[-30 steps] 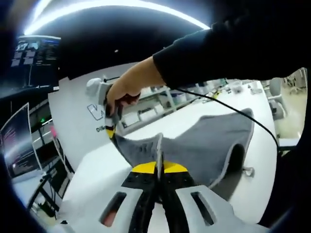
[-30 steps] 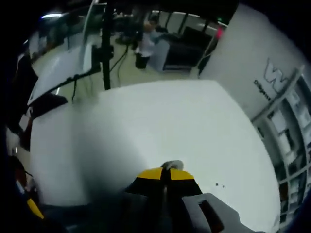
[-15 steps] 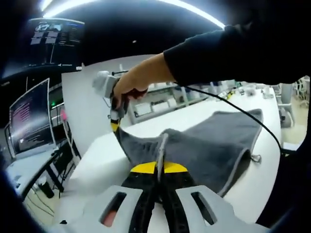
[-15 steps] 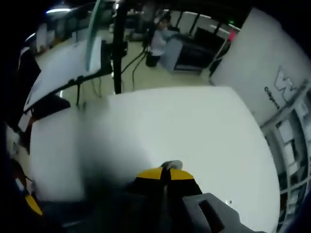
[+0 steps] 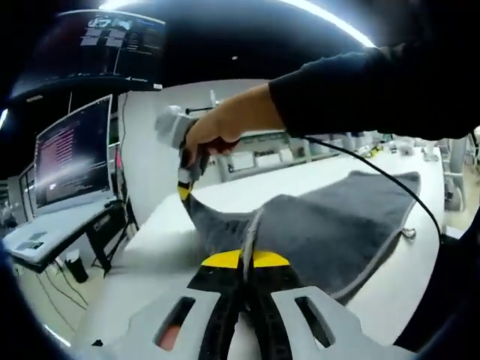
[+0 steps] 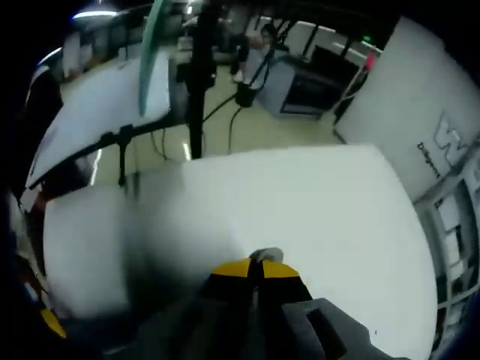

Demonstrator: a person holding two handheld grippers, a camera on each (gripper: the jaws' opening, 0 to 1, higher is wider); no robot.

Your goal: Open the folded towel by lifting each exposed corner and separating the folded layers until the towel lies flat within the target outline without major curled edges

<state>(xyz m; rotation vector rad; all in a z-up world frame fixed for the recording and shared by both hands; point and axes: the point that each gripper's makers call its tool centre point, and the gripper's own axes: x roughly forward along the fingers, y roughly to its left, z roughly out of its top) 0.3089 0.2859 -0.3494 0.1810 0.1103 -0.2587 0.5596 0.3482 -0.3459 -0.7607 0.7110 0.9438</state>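
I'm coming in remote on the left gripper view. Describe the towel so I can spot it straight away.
Look at the white table that runs across the middle of the view. The towel is the grey cloth with a paler hem spread over it. It alone is pinched at its near edge by the left gripper and lifted at a corner by the right gripper.

Grey terry-cloth towel [image 5: 330, 225] held up by two corners above the white table [image 5: 172, 232].
The left gripper [image 5: 245, 264], yellow-tipped, has its jaws closed on one pale-edged corner; the right gripper [image 5: 184, 191], gripped by a hand [image 5: 214, 135] in a dark sleeve [image 5: 367, 94], pinches another. A black cable [image 5: 390, 180] trails across the towel; monitors [image 5: 71, 161] stand left.
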